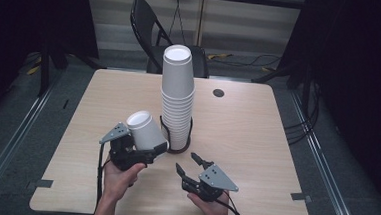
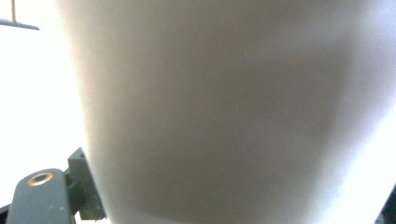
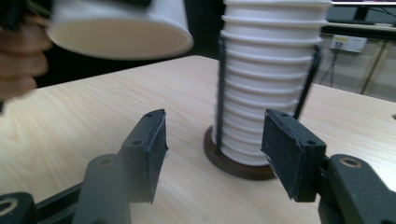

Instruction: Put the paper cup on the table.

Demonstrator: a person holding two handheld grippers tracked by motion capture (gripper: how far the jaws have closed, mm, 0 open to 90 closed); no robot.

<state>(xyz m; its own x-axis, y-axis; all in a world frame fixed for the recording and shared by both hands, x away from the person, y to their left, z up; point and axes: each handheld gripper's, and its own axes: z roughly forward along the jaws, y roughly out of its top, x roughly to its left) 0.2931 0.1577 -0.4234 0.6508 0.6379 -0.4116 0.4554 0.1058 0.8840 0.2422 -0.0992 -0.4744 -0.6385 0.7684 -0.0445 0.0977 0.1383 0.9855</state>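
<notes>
My left gripper is shut on a single white paper cup, held tilted above the table just left of the stack, its flat bottom facing up. In the left gripper view the cup's wall sits right at the camera, with one finger against it. A tall stack of white cups stands upside down in a black wire holder. My right gripper hovers open in front of the stack, nothing between its pads. Ahead of it are the stack and the held cup.
The wooden table has a small black round cap set in it at the back right. A black folding chair stands behind the table's far edge. Cables lie on the floor to the right.
</notes>
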